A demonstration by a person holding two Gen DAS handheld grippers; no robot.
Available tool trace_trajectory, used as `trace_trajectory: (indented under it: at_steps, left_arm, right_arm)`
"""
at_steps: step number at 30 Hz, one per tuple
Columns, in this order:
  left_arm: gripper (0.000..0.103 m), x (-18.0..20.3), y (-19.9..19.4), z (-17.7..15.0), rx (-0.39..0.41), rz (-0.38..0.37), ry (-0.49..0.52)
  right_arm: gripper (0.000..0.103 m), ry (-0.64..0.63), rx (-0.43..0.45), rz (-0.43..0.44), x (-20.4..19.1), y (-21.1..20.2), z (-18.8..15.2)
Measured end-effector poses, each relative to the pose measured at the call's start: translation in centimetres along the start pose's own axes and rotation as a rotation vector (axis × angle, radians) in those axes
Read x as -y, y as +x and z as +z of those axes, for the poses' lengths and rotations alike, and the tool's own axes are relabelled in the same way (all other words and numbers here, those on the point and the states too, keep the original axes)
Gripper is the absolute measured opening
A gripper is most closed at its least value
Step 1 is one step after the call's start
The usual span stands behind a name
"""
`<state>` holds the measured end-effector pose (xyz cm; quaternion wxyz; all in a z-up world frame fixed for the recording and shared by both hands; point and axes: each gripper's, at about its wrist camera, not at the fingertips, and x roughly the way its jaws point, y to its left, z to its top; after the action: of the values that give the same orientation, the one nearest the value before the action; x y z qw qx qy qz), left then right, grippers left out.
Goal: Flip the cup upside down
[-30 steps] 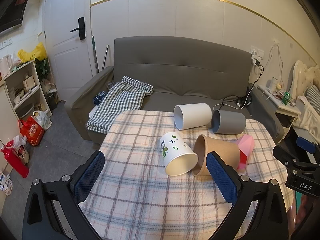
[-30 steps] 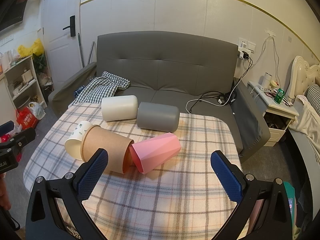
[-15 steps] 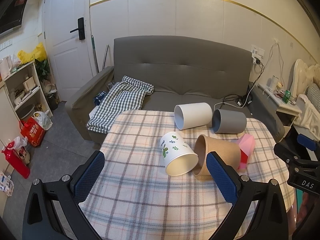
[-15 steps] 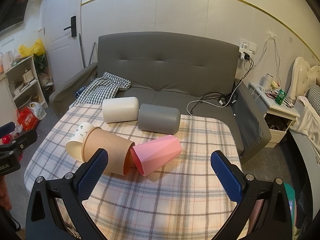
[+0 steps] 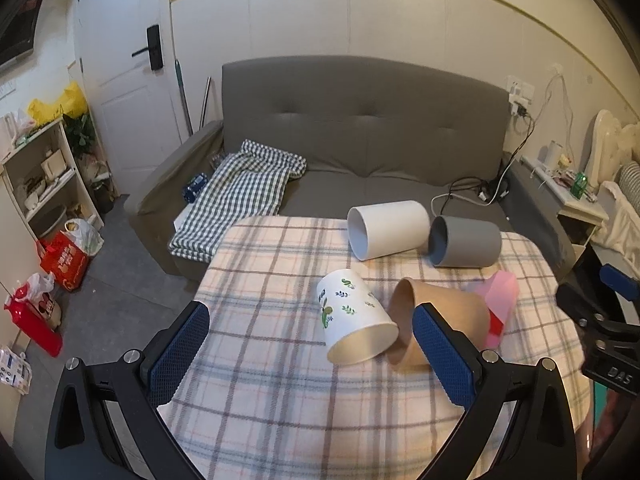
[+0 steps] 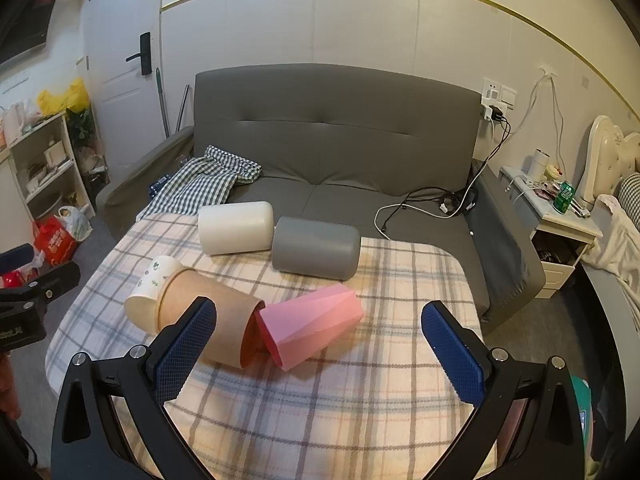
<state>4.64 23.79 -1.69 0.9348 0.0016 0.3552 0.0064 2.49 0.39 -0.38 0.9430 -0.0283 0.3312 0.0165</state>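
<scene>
Cups, five of them, all lying on their sides on the checked table (image 6: 400,380): white (image 6: 236,227) and grey (image 6: 316,247) at the far edge, leaf-print (image 5: 352,316), brown (image 6: 212,320) and pink (image 6: 316,322) bunched nearer. Both tools hover short of them, left gripper (image 5: 316,356) and right gripper (image 6: 320,348) spread wide and empty. Best bet looks like the pink one, dead ahead of the right gripper: clamp across the body mid-length, lift clear of the brown cup it touches, then roll the wrist until the mouth faces down.
</scene>
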Motion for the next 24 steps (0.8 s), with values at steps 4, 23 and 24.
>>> trace_trajectory:
  at_steps: [4,23,24]
  left_arm:
    - [0.103,0.1,3.2,0.5,-0.072,0.01,-0.013]
    - [0.103,1.0,11.2,-0.9,-0.345,-0.066,0.027]
    - [0.103,0.9,11.6,-1.0,-0.36,-0.071,0.023]
  right_arm:
    - [0.103,0.005,-0.006,-0.002,0.4,0.9,0.4]
    - [0.103,0.034,-0.086,-0.022,3.2,5.1,-1.1]
    - [0.103,0.034,-0.086,-0.023,3.2,5.1,-1.1]
